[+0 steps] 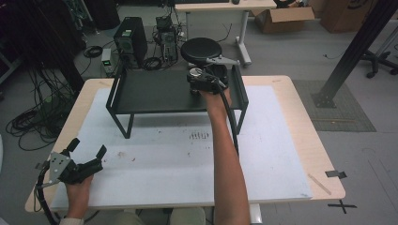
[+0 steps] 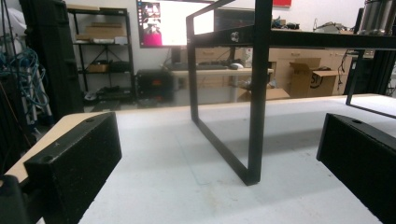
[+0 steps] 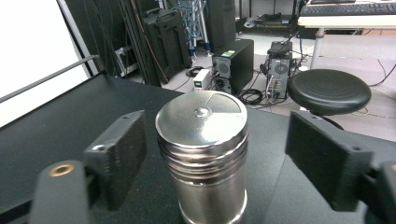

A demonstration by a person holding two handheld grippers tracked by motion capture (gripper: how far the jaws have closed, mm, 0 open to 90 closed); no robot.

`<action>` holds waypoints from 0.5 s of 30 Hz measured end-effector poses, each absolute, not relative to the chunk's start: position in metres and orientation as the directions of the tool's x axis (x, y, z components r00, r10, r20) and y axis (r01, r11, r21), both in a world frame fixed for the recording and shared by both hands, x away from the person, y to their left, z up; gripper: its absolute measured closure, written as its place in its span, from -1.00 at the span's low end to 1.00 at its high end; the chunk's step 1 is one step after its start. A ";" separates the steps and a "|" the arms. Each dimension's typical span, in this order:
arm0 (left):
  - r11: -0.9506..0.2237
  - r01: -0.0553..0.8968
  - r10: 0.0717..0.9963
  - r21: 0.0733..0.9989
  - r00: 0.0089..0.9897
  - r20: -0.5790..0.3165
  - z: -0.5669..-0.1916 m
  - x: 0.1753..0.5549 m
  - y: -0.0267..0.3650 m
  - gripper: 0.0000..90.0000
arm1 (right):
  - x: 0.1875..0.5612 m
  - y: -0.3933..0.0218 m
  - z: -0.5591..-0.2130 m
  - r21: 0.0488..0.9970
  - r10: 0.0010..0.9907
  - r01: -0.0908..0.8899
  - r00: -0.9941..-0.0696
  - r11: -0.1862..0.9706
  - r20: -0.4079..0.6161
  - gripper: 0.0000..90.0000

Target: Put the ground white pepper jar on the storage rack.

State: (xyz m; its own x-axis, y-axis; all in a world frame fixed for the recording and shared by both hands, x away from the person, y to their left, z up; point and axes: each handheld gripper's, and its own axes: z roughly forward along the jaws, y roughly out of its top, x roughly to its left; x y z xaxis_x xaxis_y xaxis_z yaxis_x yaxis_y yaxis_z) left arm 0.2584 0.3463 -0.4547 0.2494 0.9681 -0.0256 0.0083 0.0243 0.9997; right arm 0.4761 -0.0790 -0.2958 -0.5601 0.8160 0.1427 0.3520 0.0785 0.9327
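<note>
A shiny steel shaker with a round lid stands upright on the top of a black metal shelf at the back of the table. My right gripper is open around it, one jaw on each side with a gap to the can. From above, the shaker shows just beyond the right gripper near the shelf's right end. My left gripper rests open and holding nothing at the table's front left corner. It points at the shelf's left leg frame.
A white mat covers the wooden table. Behind the table stand a black round stool, a computer tower and tangled cables. A slanted black post rises at the right, and a cardboard box lies on the floor.
</note>
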 end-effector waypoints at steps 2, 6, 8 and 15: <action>0.022 0.010 0.968 1.000 0.249 -0.024 -0.455 0.258 0.346 -0.99 | 0.474 -0.080 -0.294 0.933 0.819 0.351 -0.557 0.080 0.139 -0.65; 0.018 0.011 0.968 1.000 0.249 -0.020 -0.455 0.259 0.346 -0.99 | 0.470 -0.085 -0.289 0.943 0.823 0.327 -0.550 0.058 0.140 -0.88; 0.018 0.011 0.968 1.000 0.249 -0.020 -0.455 0.259 0.346 -0.99 | 0.467 -0.087 -0.285 0.947 0.824 0.316 -0.549 0.052 0.138 -0.93; 0.016 0.011 0.968 1.000 0.250 -0.018 -0.455 0.259 0.346 -0.99 | 0.458 -0.096 -0.278 0.949 0.832 0.307 -0.544 0.078 0.108 -1.00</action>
State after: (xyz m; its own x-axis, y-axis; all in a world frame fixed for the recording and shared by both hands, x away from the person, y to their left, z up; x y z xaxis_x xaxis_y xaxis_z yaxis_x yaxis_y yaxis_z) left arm 0.2587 0.3456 -0.4546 0.2496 0.9682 -0.0183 0.0114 0.0160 0.9998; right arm 0.4584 -0.0959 -0.2780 -0.5443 0.8319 0.1082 0.3071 0.0776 0.9485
